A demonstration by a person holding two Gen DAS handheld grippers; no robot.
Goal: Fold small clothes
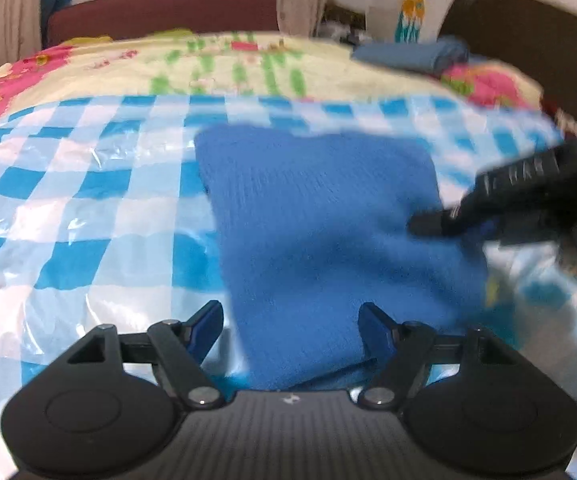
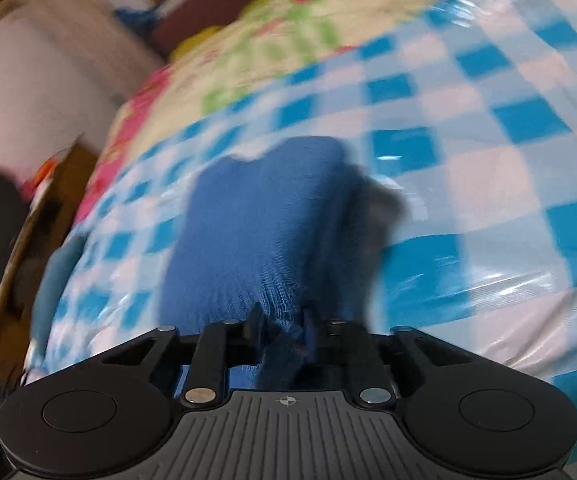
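On the bed's checked plastic sheet [image 1: 88,184] the blue knit garment [image 1: 320,216] lies mid-frame, its long axis running from 6 toward 12 o'clock in the left wrist view. The fold seems under way. The right gripper [image 2: 280,332], fingers pinched onto its near edge, likely must carry that edge toward 12; the left gripper [image 1: 290,328] gapes wide, straddling the near end without gripping it.

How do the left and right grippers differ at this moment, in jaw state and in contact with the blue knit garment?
The left gripper has its jaws spread wide, while the right gripper has its jaws pinched together. The left gripper holds nothing, only straddling the near edge of the blue knit garment; the right gripper clamps a bunched fold of it. Both are black with blue fingertips and work over the blue checked plastic sheet.
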